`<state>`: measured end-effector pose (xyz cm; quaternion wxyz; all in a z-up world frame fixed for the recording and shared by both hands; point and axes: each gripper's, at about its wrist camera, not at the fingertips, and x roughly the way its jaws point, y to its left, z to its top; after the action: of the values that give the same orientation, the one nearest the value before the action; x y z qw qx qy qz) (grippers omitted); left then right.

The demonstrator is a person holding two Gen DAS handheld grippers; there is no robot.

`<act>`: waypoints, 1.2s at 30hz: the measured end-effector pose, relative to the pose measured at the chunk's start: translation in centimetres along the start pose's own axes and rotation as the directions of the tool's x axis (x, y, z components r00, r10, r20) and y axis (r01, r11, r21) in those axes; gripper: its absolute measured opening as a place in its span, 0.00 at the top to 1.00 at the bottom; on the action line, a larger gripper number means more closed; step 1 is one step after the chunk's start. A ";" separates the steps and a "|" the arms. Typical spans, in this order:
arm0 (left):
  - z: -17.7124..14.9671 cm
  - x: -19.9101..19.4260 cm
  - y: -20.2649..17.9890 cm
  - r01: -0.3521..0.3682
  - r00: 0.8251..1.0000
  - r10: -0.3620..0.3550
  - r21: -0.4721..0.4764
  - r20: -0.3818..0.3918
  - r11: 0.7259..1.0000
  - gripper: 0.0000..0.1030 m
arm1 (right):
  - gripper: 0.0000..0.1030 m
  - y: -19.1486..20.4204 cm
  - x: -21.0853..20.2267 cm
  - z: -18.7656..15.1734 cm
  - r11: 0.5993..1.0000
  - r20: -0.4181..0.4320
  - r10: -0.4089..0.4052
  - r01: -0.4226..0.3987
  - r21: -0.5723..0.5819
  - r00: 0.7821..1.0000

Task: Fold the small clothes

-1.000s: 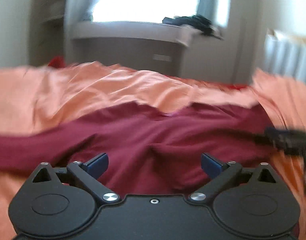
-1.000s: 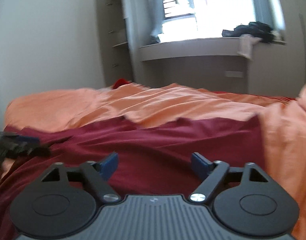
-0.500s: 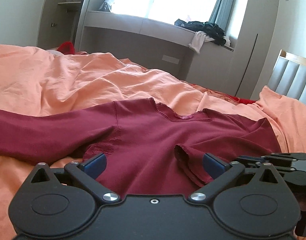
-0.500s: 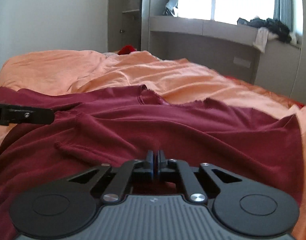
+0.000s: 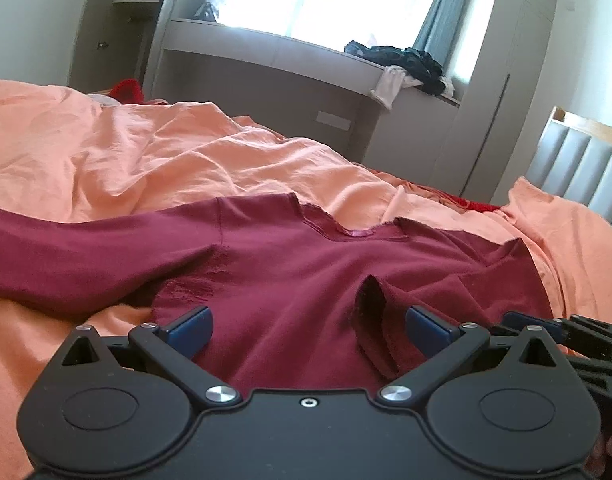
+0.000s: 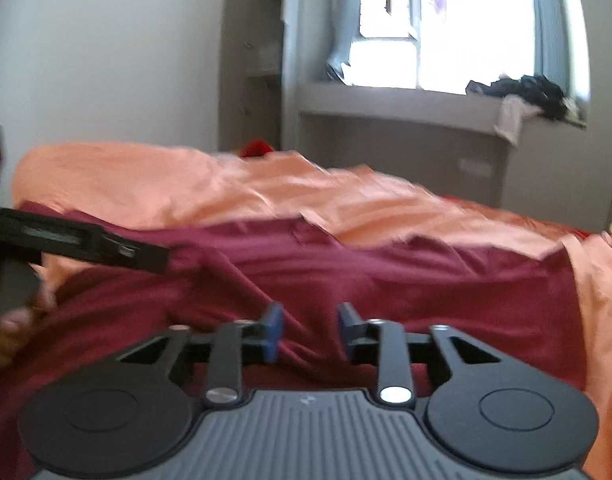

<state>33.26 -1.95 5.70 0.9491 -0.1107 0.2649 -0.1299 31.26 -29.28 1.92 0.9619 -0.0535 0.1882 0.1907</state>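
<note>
Maroon shirt (image 5: 290, 272) beneath both grippers

No legible text or labels.

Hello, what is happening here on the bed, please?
A person with a gripper in each hand is folding a dark red long-sleeved top spread on an orange bedsheet. One sleeve already lies folded over the body; the other lies stretched out. The left gripper is open above the hem, holding nothing. The right gripper is opening, fabric under its jaws but not pinched.
</note>
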 end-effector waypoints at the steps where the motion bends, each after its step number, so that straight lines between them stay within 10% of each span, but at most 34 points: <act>1: 0.1 0.0 0.2 -0.009 1.000 0.009 -0.008 0.004 1.000 0.01 | 0.55 0.5 -0.1 0.1 0.999 0.004 0.039 -0.038 -0.018 0.999; 9: 0.9 -0.4 2.2 -0.073 0.997 0.074 -0.093 0.009 0.993 0.01 | 0.42 5.0 3.5 0.6 0.968 -0.106 0.129 -0.149 -0.202 0.986; 12: 1.2 -0.5 2.4 -0.069 0.998 0.070 -0.106 0.009 0.992 0.01 | 0.86 5.6 3.7 0.8 0.963 -0.129 0.156 -0.180 -0.200 0.979; 19: 1.1 -0.9 2.1 -0.062 0.998 0.065 -0.094 0.023 0.994 0.01 | 0.93 7.6 0.2 -0.2 0.942 -0.069 0.136 -0.151 -0.301 0.988; 28: 0.3 0.1 0.7 0.010 1.000 -0.010 -0.070 0.007 0.998 0.01 | 0.53 6.7 -1.7 -1.8 0.955 -0.047 0.161 -0.167 -0.245 0.986; 36: -0.9 1.8 -1.6 -0.045 0.998 0.048 0.071 -0.036 0.996 0.01 | 0.23 -1.1 -3.1 -2.5 0.986 0.004 -0.146 0.146 -0.081 0.989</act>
<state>33.94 -4.17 4.54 0.9501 -0.0686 0.2802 -0.1190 28.15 -31.83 0.80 0.9702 -0.1060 0.1767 0.1272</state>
